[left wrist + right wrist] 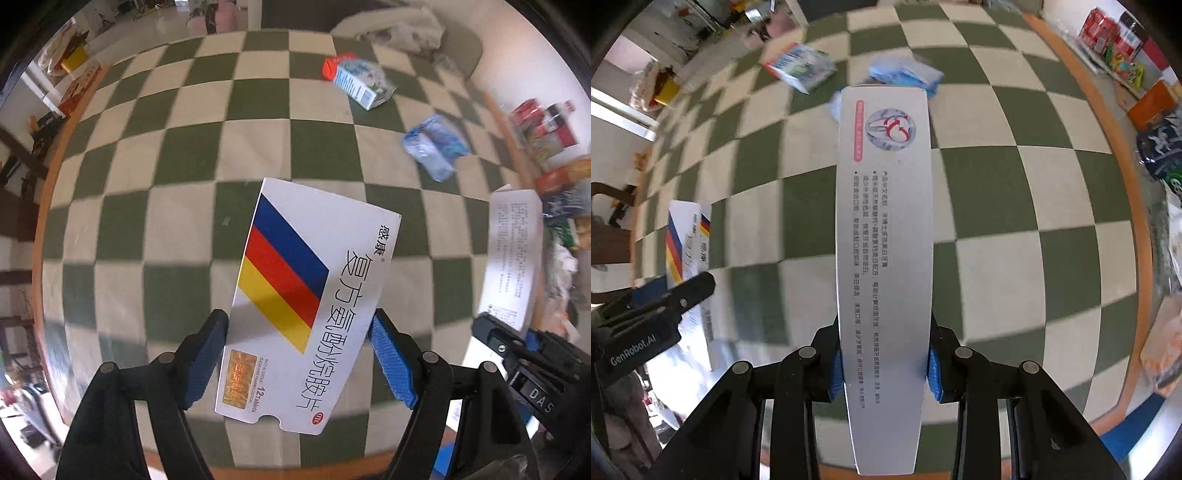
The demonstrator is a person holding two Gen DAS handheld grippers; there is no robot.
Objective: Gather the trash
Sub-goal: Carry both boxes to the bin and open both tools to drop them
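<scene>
Two handheld grippers hang above a counter (155,155) covered in a green-and-cream chequered cloth, each pointing steeply down and each carrying a flattened carton. The left gripper (299,354) has its jaws clamped on the side edges of a white medicine box (306,295) printed with blue, red and yellow diagonal stripes and black Chinese lettering; the box is lifted clear of the cloth and tilts slightly to the right. The right gripper (884,365) has its jaws closed on the long edges of a narrow silver-grey toothpaste box (884,258), which runs straight ahead from the jaws, a round emblem near its far end.

Two more pieces of trash lie on the cloth beyond: a crumpled blue-and-white carton with an orange-red end (356,79) and, nearer, a crushed blue plastic packet (434,146). Snack packs and drink cans (546,136) line a shelf past the counter's wooden rim on the right.
</scene>
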